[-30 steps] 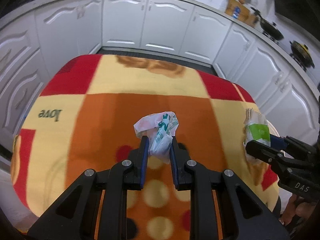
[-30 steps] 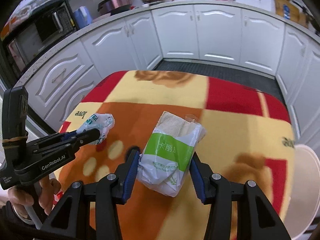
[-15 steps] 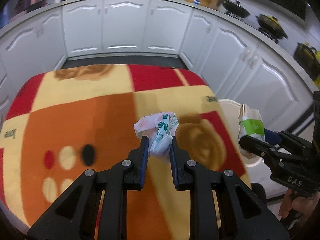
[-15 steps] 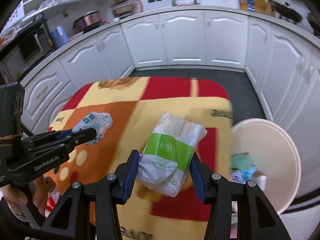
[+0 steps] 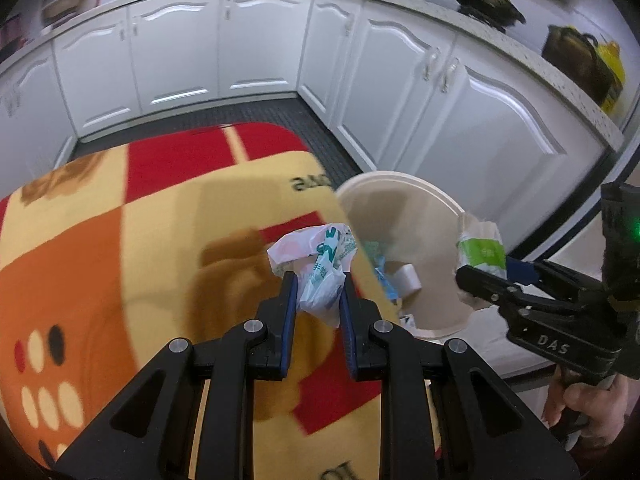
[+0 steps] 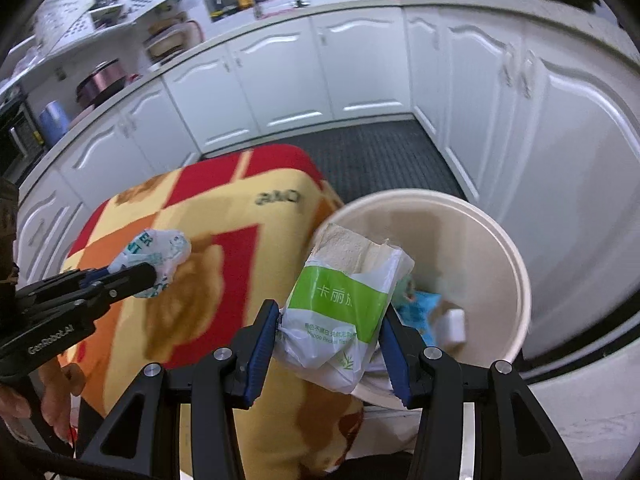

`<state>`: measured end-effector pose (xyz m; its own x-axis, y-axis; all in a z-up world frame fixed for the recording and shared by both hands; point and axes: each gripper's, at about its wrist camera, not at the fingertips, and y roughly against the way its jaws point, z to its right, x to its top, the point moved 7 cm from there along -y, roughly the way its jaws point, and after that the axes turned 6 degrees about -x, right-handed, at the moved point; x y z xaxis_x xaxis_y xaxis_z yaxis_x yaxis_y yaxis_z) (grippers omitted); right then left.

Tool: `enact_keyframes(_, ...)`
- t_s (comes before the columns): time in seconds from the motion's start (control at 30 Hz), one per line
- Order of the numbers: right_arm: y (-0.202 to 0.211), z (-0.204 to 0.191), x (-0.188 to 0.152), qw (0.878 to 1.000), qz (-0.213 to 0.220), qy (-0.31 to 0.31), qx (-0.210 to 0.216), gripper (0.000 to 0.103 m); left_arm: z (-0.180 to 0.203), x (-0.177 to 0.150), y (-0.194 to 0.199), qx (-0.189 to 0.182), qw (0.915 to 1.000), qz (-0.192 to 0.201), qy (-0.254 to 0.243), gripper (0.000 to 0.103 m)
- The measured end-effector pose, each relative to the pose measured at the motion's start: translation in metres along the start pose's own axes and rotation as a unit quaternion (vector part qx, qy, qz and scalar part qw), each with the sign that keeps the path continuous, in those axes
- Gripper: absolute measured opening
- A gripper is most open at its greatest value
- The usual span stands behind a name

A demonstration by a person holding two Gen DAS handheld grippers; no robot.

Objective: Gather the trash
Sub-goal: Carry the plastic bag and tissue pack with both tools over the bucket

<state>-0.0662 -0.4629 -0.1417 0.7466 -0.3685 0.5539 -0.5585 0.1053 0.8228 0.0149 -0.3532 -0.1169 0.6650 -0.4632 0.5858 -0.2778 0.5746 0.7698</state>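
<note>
My left gripper (image 5: 317, 280) is shut on a crumpled white wrapper with green print (image 5: 320, 264) and holds it above the table's right edge, next to the bin. It also shows in the right wrist view (image 6: 154, 258). My right gripper (image 6: 330, 312) is shut on a green-and-white tissue pack (image 6: 340, 308) and holds it over the near left rim of a round cream trash bin (image 6: 516, 264). The pack also shows in the left wrist view (image 5: 482, 248), above the bin (image 5: 400, 184). Blue and white scraps (image 6: 432, 316) lie inside the bin.
A table covered in a red, orange and yellow cloth (image 5: 120, 248) lies left of the bin. White kitchen cabinets (image 5: 240, 44) curve around the back and right. A dark floor mat (image 6: 360, 156) lies beyond the table.
Both grippers have swung right with their loads, from over the middle of the table to the bin at its right edge. The tissue pack is now over the bin's rim.
</note>
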Motion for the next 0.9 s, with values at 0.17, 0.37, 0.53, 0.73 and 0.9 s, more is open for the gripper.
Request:
enact_keyframes(0.17, -0.013, 0.024, -0.007, 1.000, -0.013, -0.023, -0.007, 0.048, 0.021, 0.008, -0.020, -0.005, 0.9997, -0.010, -0.020, 0.018)
enact_keyframes(0.37, -0.031, 0.047, -0.016, 0.998, -0.028, -0.051, -0.010, 0.048, 0.038, 0.019, -0.044, -0.013, 0.9993, -0.017, -0.029, 0.018)
enact_keyframes(0.53, -0.043, 0.061, -0.019, 0.997, -0.037, -0.071, -0.011, 0.048, 0.047, 0.024, -0.059, -0.018, 0.9991, -0.021, -0.032, 0.018)
enact_keyframes(0.73, -0.054, 0.069, -0.021, 0.996, -0.042, -0.083, -0.011, 0.048, 0.054, 0.028, -0.076, -0.017, 0.9988, -0.028, -0.037, 0.018)
enact_keyframes(0.9, -0.061, 0.074, -0.022, 0.995, -0.044, -0.093, -0.011, 0.048, 0.051, 0.029, -0.085, -0.015, 0.9989, -0.032, -0.030, 0.018)
